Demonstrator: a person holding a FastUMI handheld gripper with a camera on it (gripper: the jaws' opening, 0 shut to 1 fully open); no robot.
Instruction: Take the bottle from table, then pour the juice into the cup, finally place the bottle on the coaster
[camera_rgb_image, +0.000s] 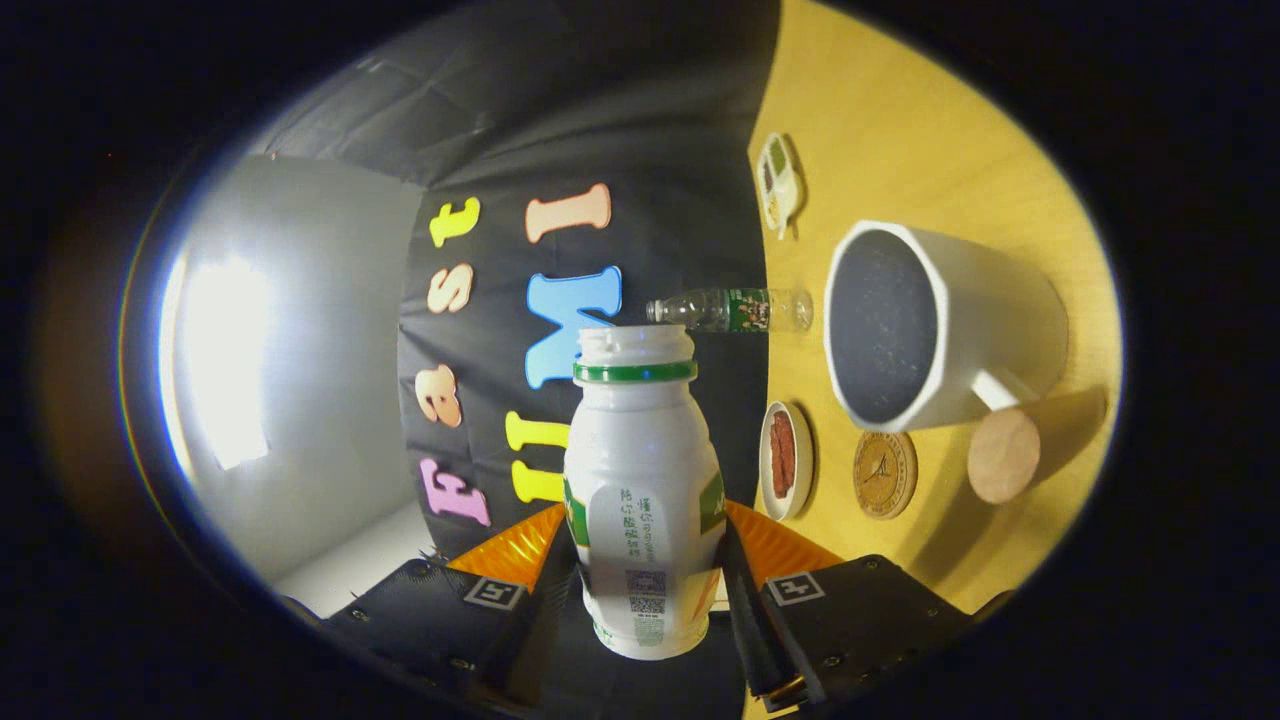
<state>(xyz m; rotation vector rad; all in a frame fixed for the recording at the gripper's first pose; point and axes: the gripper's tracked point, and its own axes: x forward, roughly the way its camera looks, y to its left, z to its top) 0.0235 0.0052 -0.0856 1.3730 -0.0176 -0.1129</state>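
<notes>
we see, from the camera riding on the gripper (648, 585), a white plastic juice bottle (642, 490) with a green neck ring and no cap, held between the jaws, which are clamped on its lower body from both sides. the whole view is rolled a quarter turn, so the yellow wooden desk (900, 120) stands like a wall beside the bottle, which tells us the bottle is tipped about level, its long axis running straight ahead along the fingers and its open mouth pointing away from us. the white mug (940, 325), its dark inside facing us, stands on the desk off to one side of the bottle's mouth and well apart from it, not in line with it. we judge that pouring depends on bringing the mouth sideways over that rim. near the mug's base lie a round brown coaster (885, 474) with a printed design and a plain wooden disc (1003, 455). a small dish (786, 460) with something dark red lies closer to the bottle, and a clear water bottle (730, 310) stands farther off.
</notes>
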